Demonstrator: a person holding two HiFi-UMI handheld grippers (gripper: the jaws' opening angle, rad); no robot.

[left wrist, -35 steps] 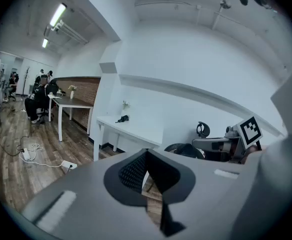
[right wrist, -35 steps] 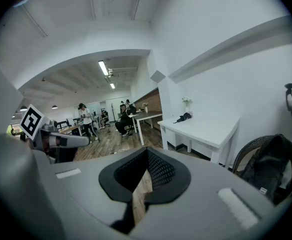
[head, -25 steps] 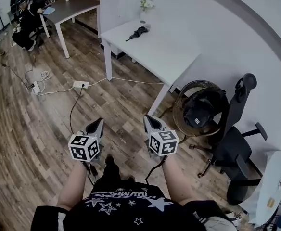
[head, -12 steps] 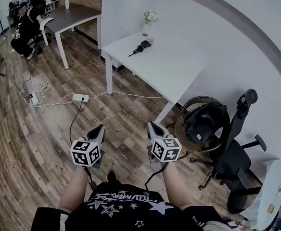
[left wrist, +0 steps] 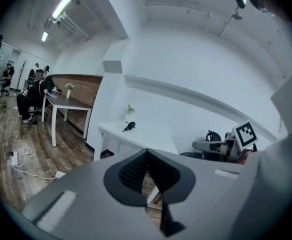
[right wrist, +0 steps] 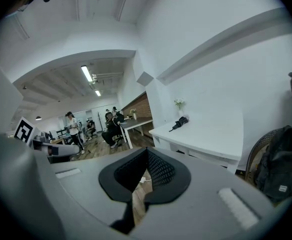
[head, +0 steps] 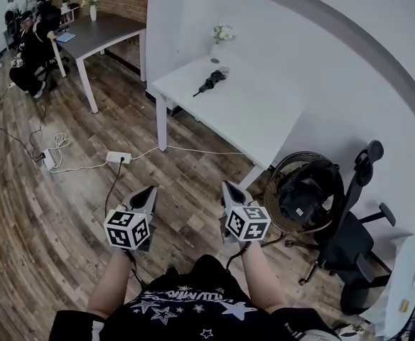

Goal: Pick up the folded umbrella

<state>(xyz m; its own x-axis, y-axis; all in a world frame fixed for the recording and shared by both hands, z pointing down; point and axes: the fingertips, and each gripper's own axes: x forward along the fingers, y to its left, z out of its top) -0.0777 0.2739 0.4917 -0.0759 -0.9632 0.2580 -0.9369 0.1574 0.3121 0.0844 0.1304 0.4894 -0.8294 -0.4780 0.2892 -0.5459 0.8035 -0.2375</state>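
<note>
The folded black umbrella (head: pixel 211 82) lies on the far part of a white table (head: pixel 264 116), near a small vase of flowers (head: pixel 222 33). It also shows as a small dark shape in the left gripper view (left wrist: pixel 128 127) and the right gripper view (right wrist: pixel 179 122). My left gripper (head: pixel 148 190) and right gripper (head: pixel 228 187) are held side by side over the wooden floor, well short of the table, pointing towards it. Both are shut with nothing between their jaws, as each gripper's own view shows: left gripper (left wrist: pixel 146 152), right gripper (right wrist: pixel 147 151).
A round basket holding a dark backpack (head: pixel 303 190) stands by the table's near right corner, next to a black office chair (head: pixel 349 226). A power strip (head: pixel 117 157) and cables lie on the floor to the left. People sit at a dark table (head: pixel 101 30) far left.
Both grippers have moved forward with the person towards the white table, which now sits nearer and lower in the head view. The jaws of both stayed shut.
</note>
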